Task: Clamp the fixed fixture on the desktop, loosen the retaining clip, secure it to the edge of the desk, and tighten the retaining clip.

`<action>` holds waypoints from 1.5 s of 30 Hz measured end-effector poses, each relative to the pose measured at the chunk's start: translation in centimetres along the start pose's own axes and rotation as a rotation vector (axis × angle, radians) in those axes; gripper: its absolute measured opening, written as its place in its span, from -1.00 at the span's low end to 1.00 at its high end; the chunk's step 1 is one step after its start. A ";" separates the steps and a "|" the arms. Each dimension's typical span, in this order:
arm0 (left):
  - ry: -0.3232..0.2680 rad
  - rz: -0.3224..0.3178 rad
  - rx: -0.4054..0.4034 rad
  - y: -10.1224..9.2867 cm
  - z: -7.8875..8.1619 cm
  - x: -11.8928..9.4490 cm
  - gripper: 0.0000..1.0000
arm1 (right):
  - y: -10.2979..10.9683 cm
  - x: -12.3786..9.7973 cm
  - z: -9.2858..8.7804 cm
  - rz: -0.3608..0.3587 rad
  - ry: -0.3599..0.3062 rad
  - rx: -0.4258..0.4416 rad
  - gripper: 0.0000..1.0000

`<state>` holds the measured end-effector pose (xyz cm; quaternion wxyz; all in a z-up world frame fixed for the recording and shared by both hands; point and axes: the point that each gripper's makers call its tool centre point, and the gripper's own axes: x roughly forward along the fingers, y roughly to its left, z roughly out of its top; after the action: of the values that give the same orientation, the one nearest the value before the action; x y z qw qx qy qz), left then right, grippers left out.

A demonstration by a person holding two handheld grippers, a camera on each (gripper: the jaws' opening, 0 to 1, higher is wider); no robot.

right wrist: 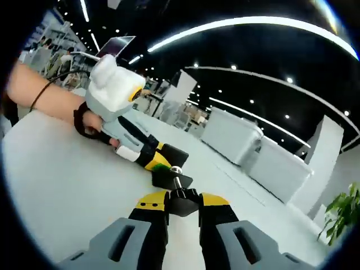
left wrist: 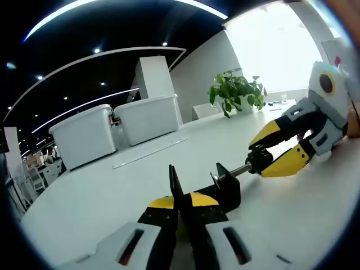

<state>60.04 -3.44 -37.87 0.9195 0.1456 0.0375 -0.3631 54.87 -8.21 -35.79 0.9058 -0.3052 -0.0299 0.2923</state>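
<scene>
Two grippers are on one small black clamp fixture [left wrist: 216, 188] here, which sits on the white surface [left wrist: 101, 197]. In the left gripper view, the left gripper [left wrist: 181, 209] has its yellow-tipped fingers [left wrist: 160, 203] pinched together on the fixture's upright black plate, right at the bottom of the frame. Just past that, the fixture's screw sticks out toward the right gripper [left wrist: 269, 154], whose fingers are closed around the black knob [left wrist: 256, 159] at the screw's end. In the right gripper view it's the same deal from the other side: right gripper [right wrist: 181, 201] clamped on the knob [right wrist: 183, 201], with the person's hand [right wrist: 93, 121] holding the left gripper beyond it. Farther back there are two white storage bins [left wrist: 115, 129], and a potted plant [left wrist: 236, 90] near the bright window.
</scene>
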 end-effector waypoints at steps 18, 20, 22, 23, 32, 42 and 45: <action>0.001 0.001 0.000 0.8 0.2 1.0 -0.87 | 0.2 0.1 0.0 -0.030 0.025 -0.291 -0.62; 0.000 0.001 0.000 0.8 0.2 1.0 -0.87 | 0.1 0.1 0.0 -0.025 0.018 -0.254 -0.62; 0.000 0.001 0.000 0.8 0.2 1.0 -0.87 | -0.1 0.2 -0.1 -0.024 0.013 -0.189 -0.62; 0.000 0.001 0.000 0.8 0.2 1.0 -0.87 | -0.2 0.2 -0.1 -0.025 0.012 -0.147 -0.61; -0.001 0.000 0.001 0.7 0.2 0.8 -0.87 | -2.7 -1.0 1.8 0.074 -0.181 0.708 -0.49; -0.001 -0.001 0.001 0.7 0.2 0.8 -0.87 | -2.9 -0.7 0.0 0.091 -0.134 0.938 -0.51; -0.001 0.000 0.000 0.6 0.2 0.7 -0.87 | -1.9 -0.3 -0.9 0.103 -0.080 0.916 -0.50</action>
<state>60.98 -3.55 -37.66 0.9195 0.1456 0.0371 -0.3633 55.79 -10.09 -35.38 0.9298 0.1367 0.0824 0.3316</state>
